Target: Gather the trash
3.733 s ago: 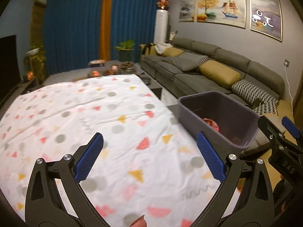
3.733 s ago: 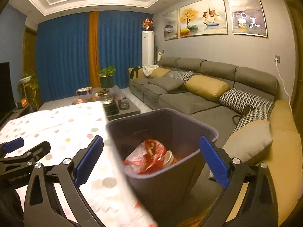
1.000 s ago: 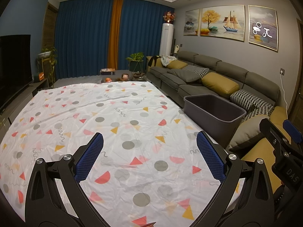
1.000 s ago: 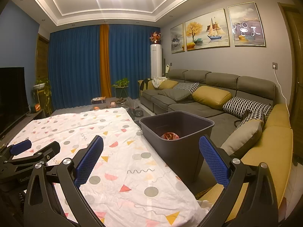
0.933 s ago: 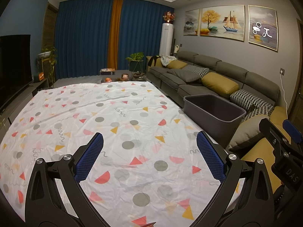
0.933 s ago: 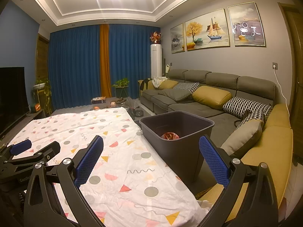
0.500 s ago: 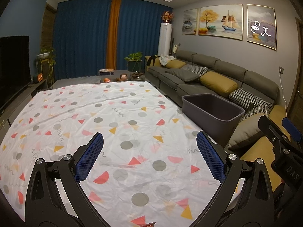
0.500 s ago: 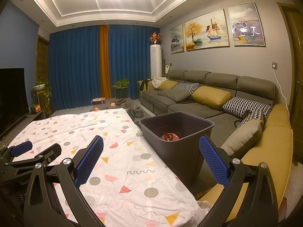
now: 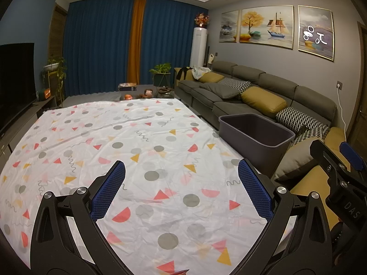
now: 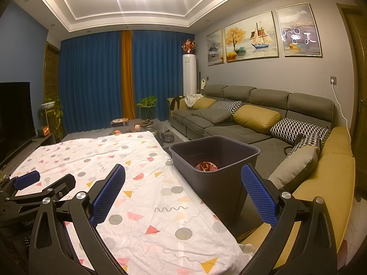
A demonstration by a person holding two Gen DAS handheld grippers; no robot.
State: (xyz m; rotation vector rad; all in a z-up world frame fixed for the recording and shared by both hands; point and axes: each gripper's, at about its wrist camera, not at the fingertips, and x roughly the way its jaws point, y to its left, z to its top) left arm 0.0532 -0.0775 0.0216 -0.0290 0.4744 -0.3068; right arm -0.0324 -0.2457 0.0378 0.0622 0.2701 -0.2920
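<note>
From the left wrist view the bin (image 9: 255, 135) wall hides whatever lies inside. In the right wrist view its rim covers most of a red wrapper (image 10: 205, 166), possibly crumpled foil. A red scrap (image 9: 181, 272) is cut off by the bottom edge.

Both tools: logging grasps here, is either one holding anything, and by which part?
Nothing is held. The left tool and the right tool are both open and empty.

The tablecloth (image 9: 137, 137) is white, scattered with grey dots, red and yellow triangles, pink half-circles and grey squiggles. Beside the table's right edge the bin (image 10: 215, 158) is dark grey, with red, shiny trash (image 10: 206, 166) inside. Both grippers are black with blue mesh-textured pads (image 9: 110, 190); the sofa (image 10: 263, 123) is grey with mustard and black-and-white cushions.
</note>
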